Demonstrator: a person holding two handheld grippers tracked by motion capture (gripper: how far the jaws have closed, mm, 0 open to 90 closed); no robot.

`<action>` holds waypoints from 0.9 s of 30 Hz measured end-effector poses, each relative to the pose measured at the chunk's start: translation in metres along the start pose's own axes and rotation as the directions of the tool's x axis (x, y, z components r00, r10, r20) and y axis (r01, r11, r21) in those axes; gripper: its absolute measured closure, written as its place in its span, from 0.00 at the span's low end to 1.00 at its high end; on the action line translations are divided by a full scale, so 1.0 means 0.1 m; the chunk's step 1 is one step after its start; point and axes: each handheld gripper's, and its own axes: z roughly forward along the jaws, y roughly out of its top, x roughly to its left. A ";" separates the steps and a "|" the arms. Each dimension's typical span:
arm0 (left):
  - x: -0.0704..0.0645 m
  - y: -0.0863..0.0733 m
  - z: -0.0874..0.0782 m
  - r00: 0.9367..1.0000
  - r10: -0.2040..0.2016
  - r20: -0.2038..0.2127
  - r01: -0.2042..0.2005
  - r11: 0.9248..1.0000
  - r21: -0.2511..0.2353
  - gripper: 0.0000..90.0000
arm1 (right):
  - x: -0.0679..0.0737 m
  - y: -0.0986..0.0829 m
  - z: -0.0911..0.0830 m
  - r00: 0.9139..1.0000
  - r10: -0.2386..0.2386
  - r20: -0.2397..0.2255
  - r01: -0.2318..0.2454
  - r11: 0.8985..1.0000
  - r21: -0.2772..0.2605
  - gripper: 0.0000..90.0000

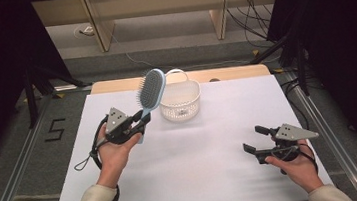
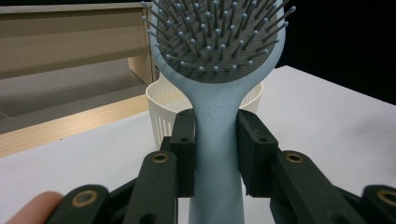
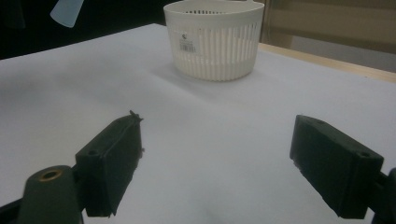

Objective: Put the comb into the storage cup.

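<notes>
The light-blue hairbrush [image 2: 217,140] is clamped by its handle in the left gripper [image 1: 136,127], raised off the table [image 1: 214,177]. Just beyond it, the white basket [image 1: 180,100] is seen. The right gripper [image 1: 255,140] is held wide open, empty, well apart.

A white table [image 1: 199,173] lies mostly bare, giving wide free room across its near half and whole right side. One obstacle stands on it: a white slotted basket [image 1: 180,100] at the far middle, its handle arching over the open top. A blue hairbrush [image 1: 151,91], clamped by the handle in the left gripper [image 1: 136,125], is held up off the table just left of the basket, its head near the rim, narrowing the way in from that side. The right gripper [image 1: 257,140], jaws apart, sits low at the near right, with clear table between it and the basket.
</notes>
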 end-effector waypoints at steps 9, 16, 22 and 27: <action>0.00 0.03 0.05 1.000 -0.010 0.007 0.010 1.000 -0.005 0.78 | 0.00 0.00 0.00 1.000 0.001 -0.001 -0.001 1.000 0.002 0.20; 0.00 0.05 0.08 1.000 -0.008 0.009 0.009 1.000 -0.009 0.78 | 0.00 0.00 0.00 1.000 0.001 0.001 -0.001 1.000 0.000 0.20; 0.00 0.07 0.11 1.000 -0.007 0.011 0.007 1.000 -0.016 0.78 | 0.00 0.00 0.00 1.000 0.000 0.001 0.000 1.000 -0.001 0.20; 0.00 0.08 0.14 1.000 -0.007 0.012 0.007 1.000 -0.014 0.78 | 0.00 0.00 0.00 1.000 0.001 0.000 -0.001 1.000 -0.001 0.20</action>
